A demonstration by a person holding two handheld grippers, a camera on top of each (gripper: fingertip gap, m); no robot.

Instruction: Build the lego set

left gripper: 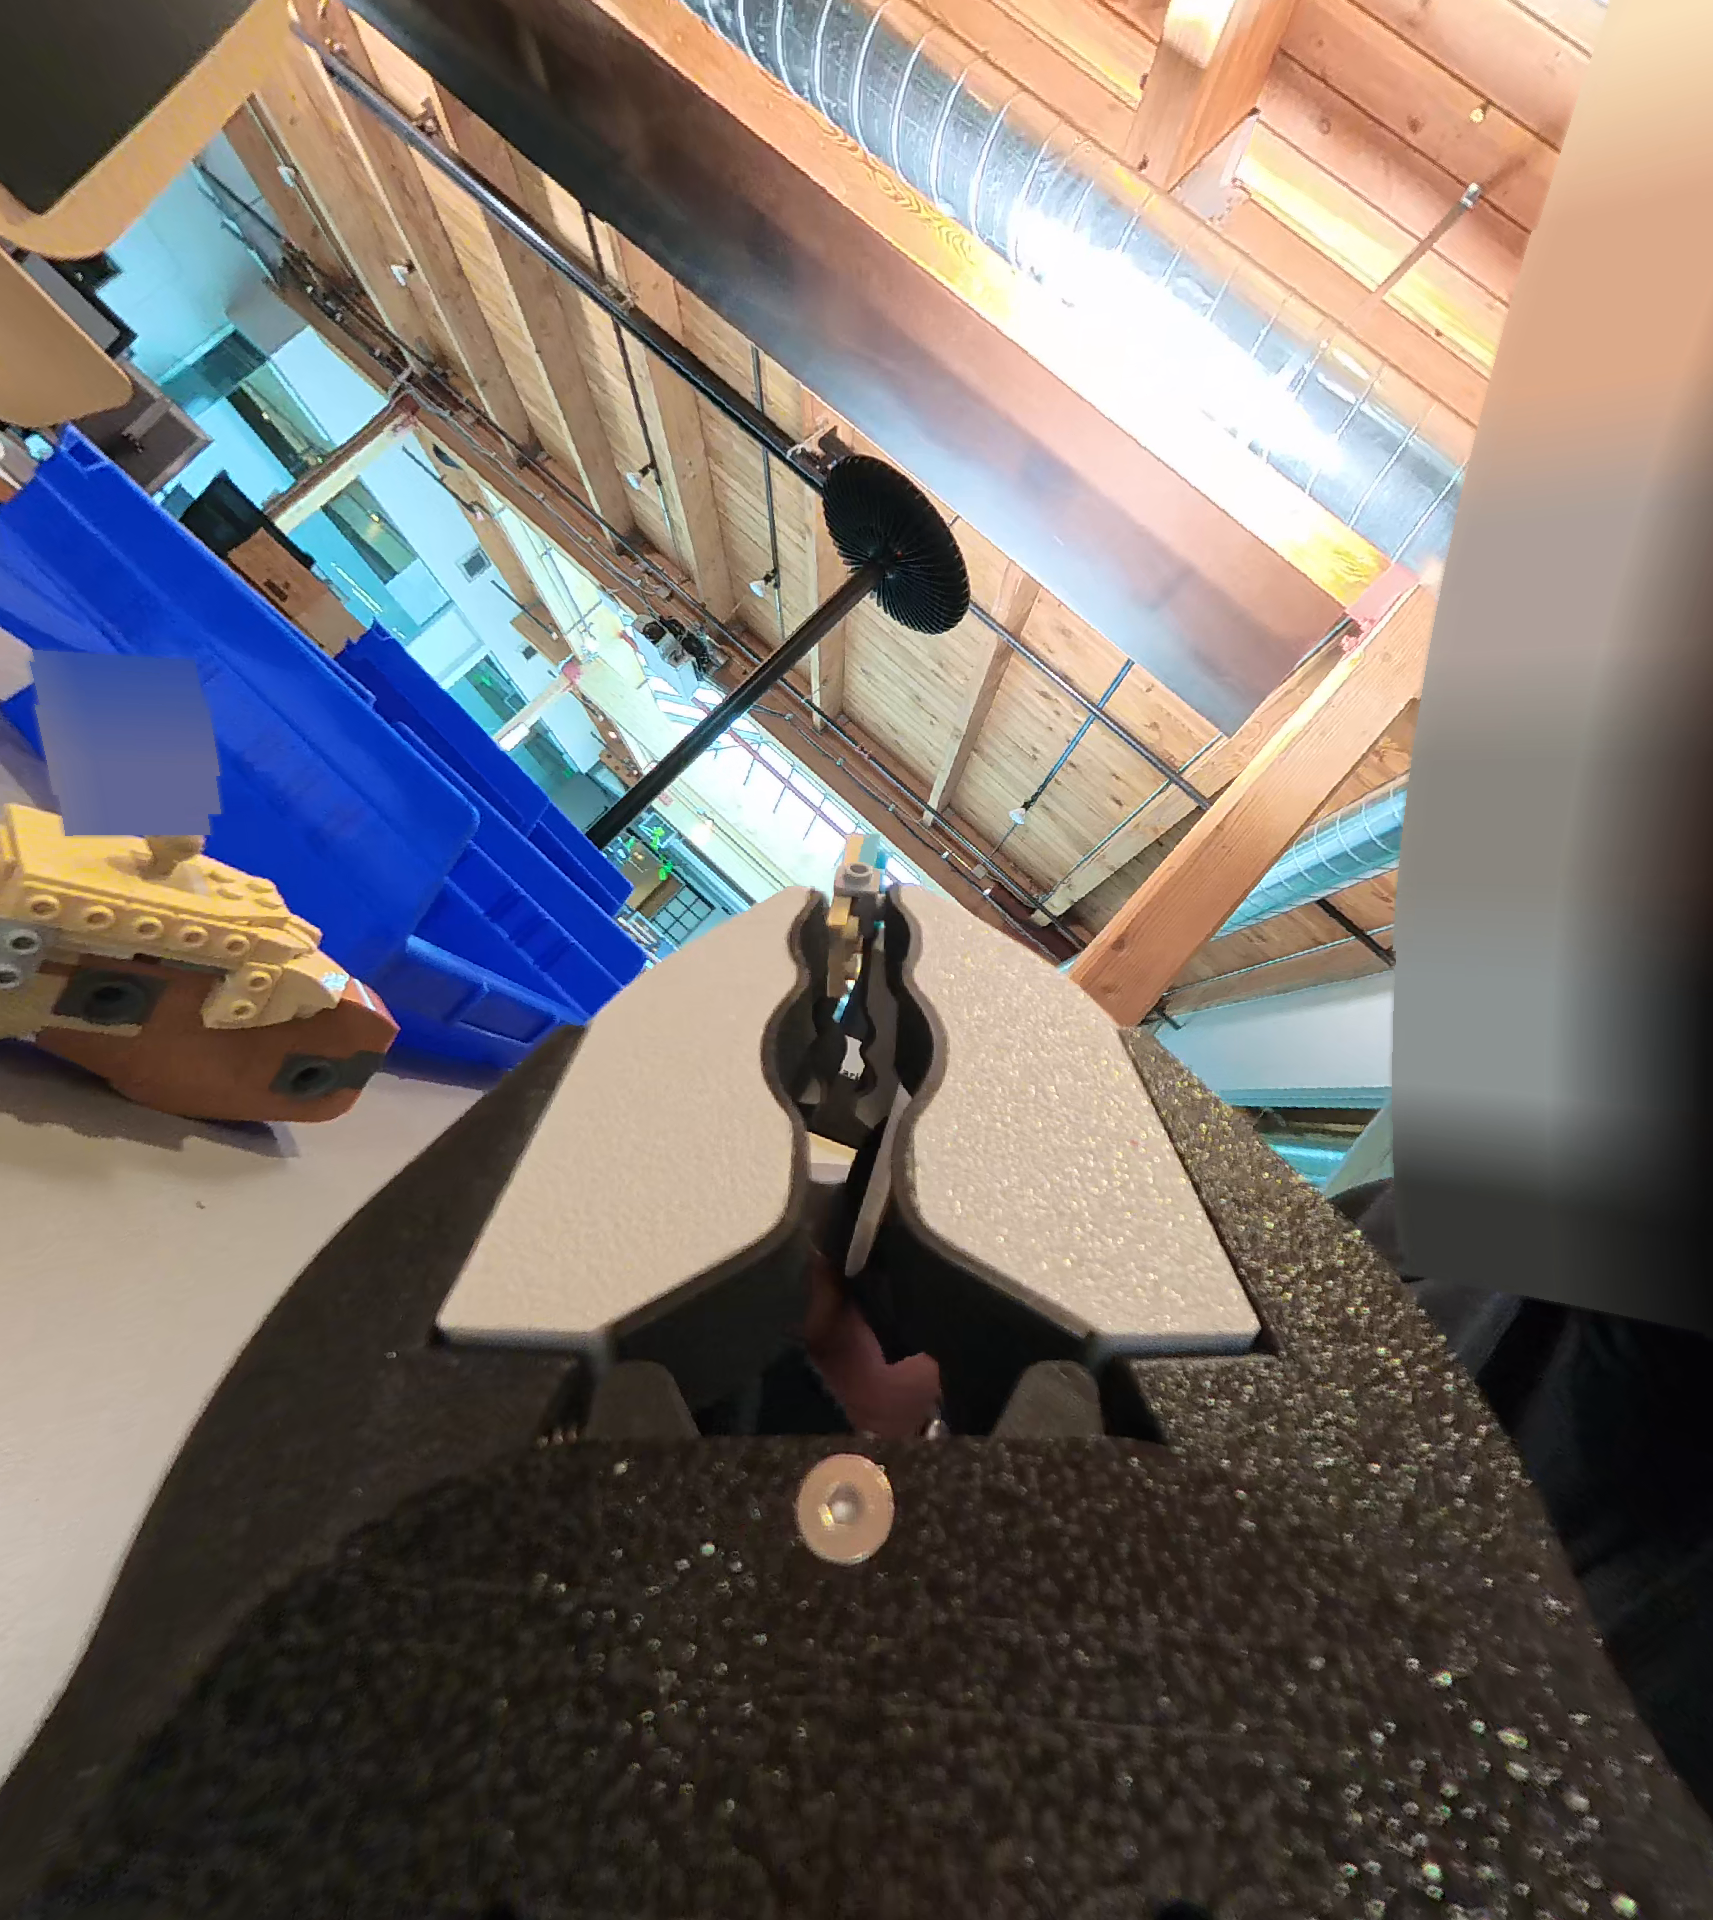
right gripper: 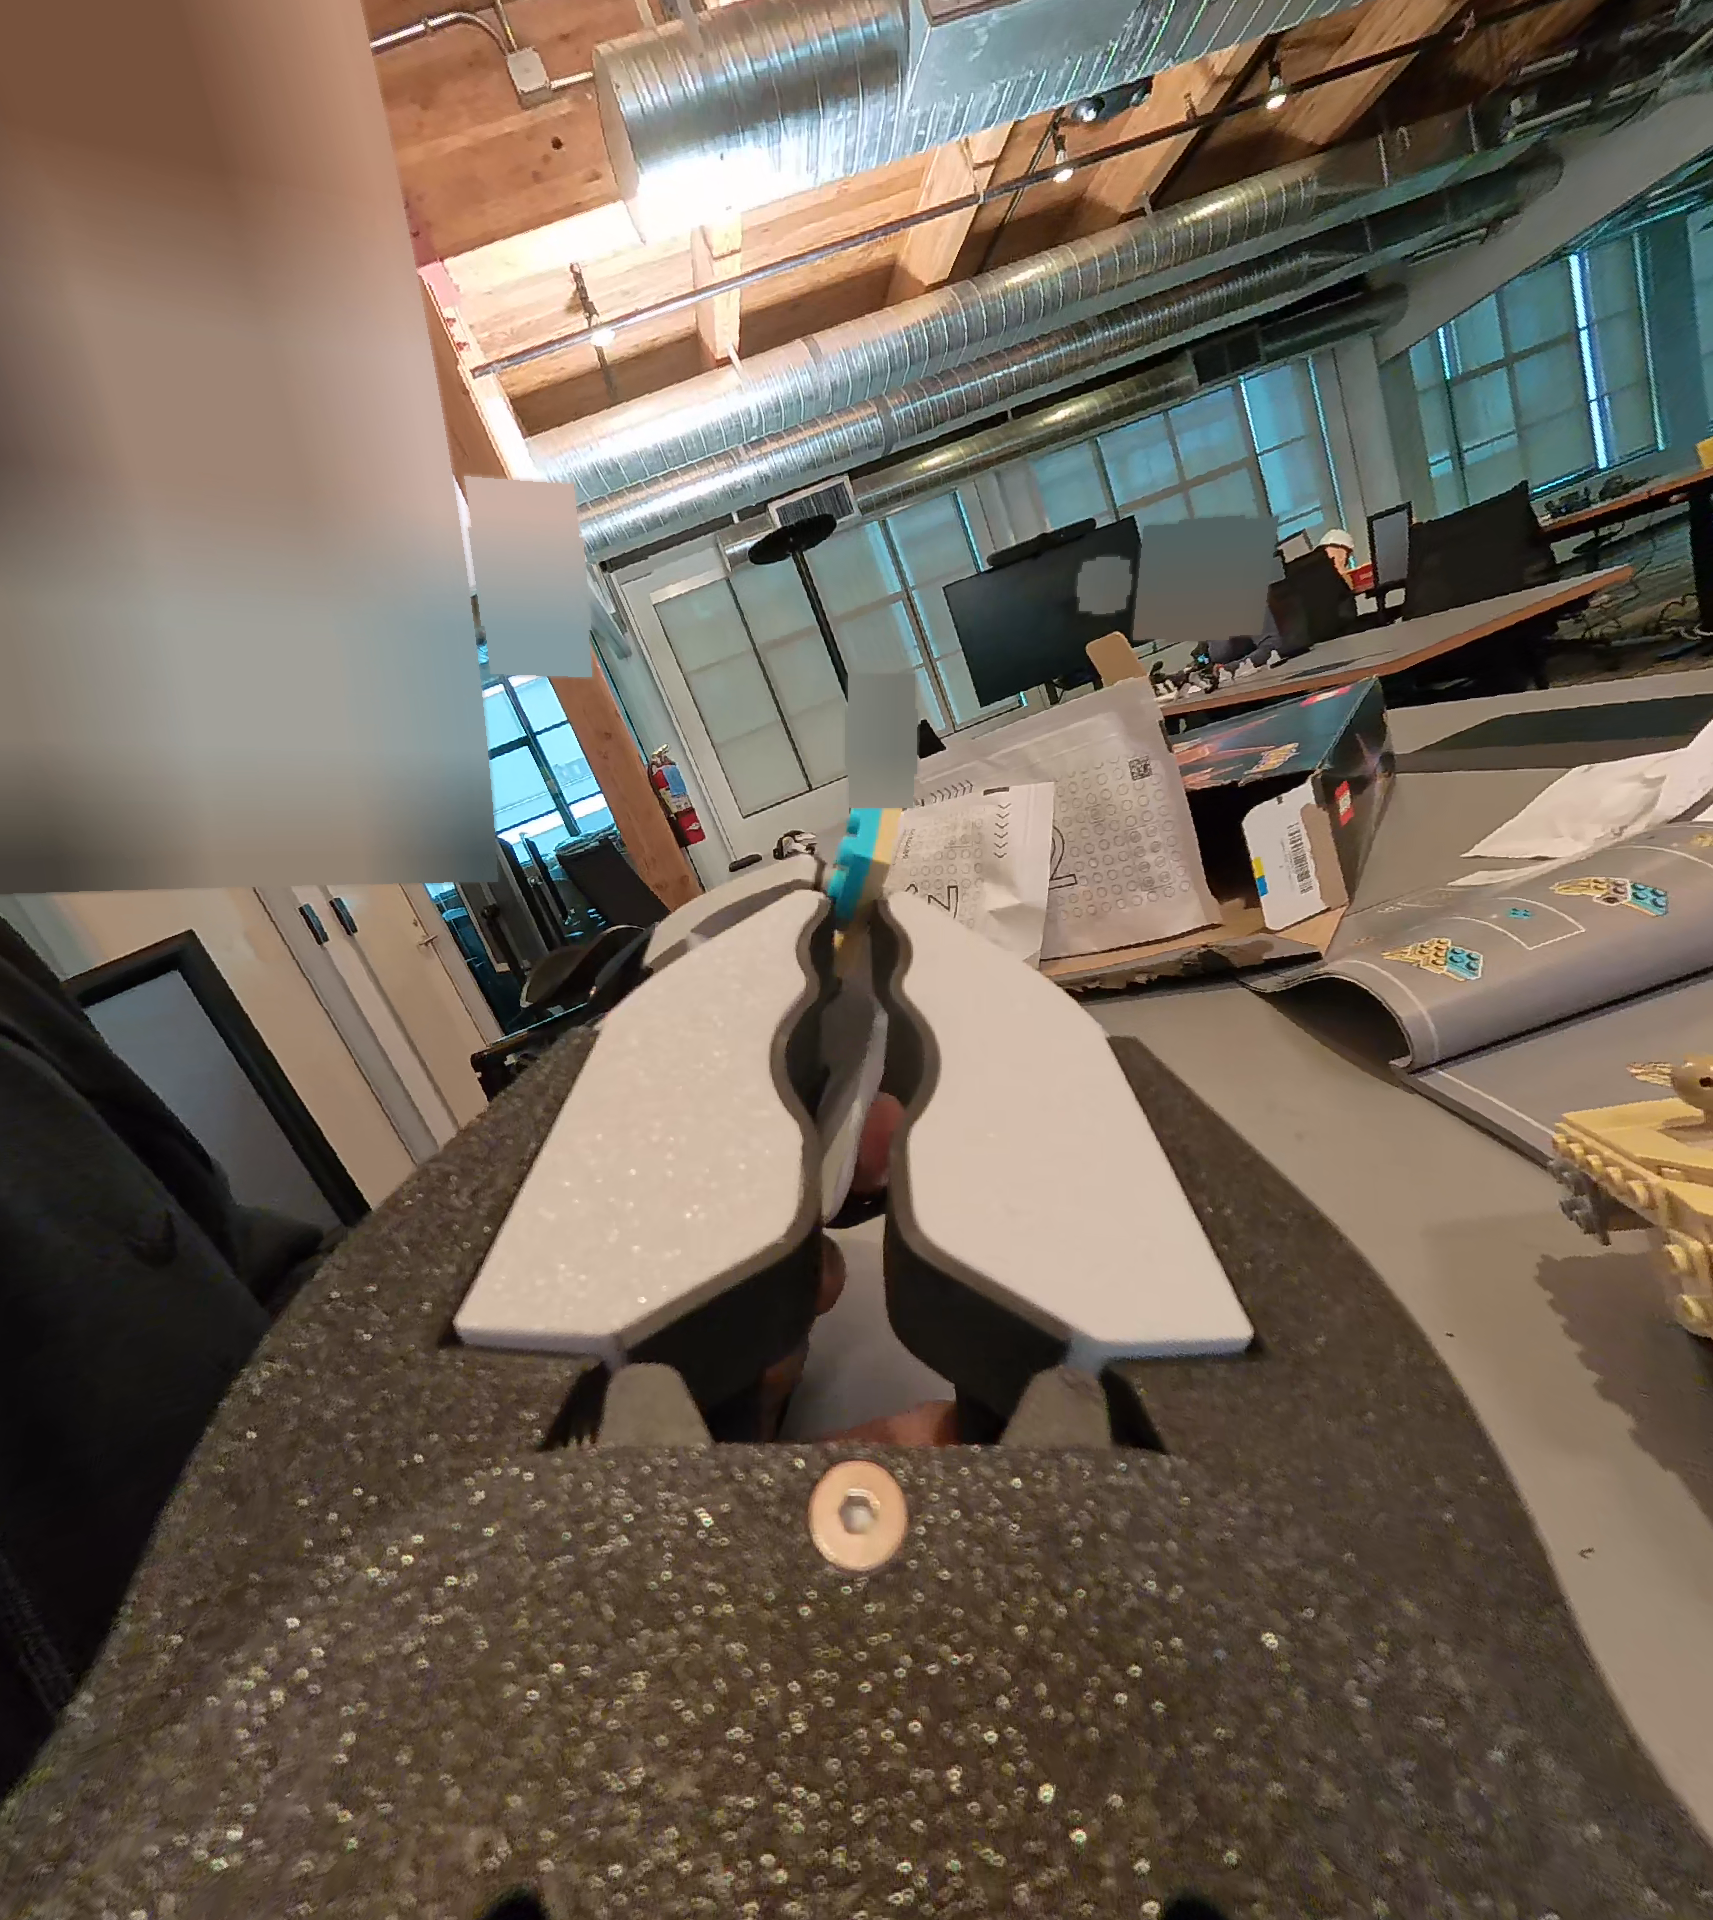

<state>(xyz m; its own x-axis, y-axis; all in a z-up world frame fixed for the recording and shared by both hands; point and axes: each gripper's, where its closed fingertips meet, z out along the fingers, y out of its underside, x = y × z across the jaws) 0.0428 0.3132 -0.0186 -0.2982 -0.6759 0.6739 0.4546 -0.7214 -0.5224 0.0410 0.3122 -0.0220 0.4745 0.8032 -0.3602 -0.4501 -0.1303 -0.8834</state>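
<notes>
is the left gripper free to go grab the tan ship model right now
Probably not yet. The left gripper is shut on a small tan and grey piece, so its jaws are occupied. The tan ship model sits unobstructed on the table.

A tan and reddish-brown lego ship [left gripper: 145,977] with grey studded plates is sitting on the grey tabletop [left gripper: 104,1299], near its far edge. A small tan, grey and light-blue lego sub-assembly [left gripper: 852,914] is being held upright above the tabletop.
</notes>
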